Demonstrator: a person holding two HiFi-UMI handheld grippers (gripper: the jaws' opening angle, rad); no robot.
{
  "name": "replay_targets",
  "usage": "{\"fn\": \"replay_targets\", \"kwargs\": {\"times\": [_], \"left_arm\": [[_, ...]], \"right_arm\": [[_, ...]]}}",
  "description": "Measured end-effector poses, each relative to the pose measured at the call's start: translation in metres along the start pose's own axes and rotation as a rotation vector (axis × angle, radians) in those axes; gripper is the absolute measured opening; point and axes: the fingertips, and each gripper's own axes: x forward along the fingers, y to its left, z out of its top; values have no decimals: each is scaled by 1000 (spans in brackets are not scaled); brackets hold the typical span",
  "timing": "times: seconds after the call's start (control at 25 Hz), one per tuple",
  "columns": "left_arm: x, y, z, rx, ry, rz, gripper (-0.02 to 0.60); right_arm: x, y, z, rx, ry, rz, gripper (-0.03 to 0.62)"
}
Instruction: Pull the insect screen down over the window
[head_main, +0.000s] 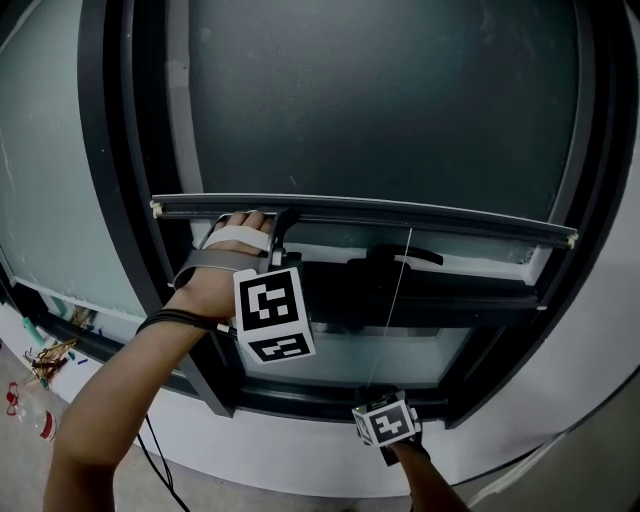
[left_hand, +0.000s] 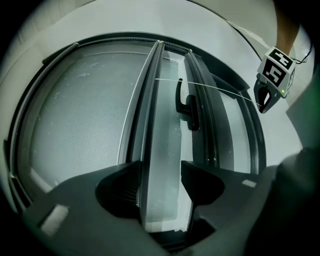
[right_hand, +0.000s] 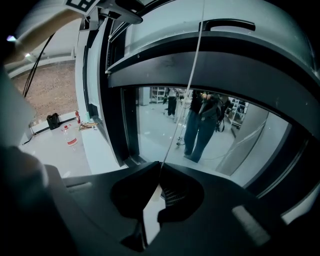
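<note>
"Across the window the screen hangs partway down, with its bar just above the handle. What finishes it cleanly?"

"The left claw straddles the bar, jaws apart and not pinching. The right claw, lower down, is clamped on the cord. I'd draw the cord straight down, steadily, using the left claw to keep the bar level so neither end jams."

A person in jeans stands in the distance; a bottle sits near a black box.
</note>
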Motion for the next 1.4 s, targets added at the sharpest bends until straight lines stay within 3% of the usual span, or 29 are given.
{"fn": "replay_targets", "kwargs": {"times": [0.28, 0.44, 0.96, 1.12, 1.24, 1.4], "left_arm": [[6, -16, 0, -20, 5, 6, 194], [12, -39, -3, -30, 6, 10, 204], [18, -41, -7, -58, 17, 95, 137], [18, -40, -3, -58, 14, 120, 90], [17, -35, -2, -55, 7, 149, 31], [13, -37, 0, -58, 14, 120, 31]], "right_arm": [[13, 8, -18, -19, 56, 34, 6], [22, 9, -37, -12, 47, 34, 6], [33, 8, -47, -35, 104, 63, 6], [33, 3, -51, -39, 107, 64, 6], [25, 3, -45, -112, 102, 53, 6], [-13, -9, -44, -210, 105, -12, 12]]}}
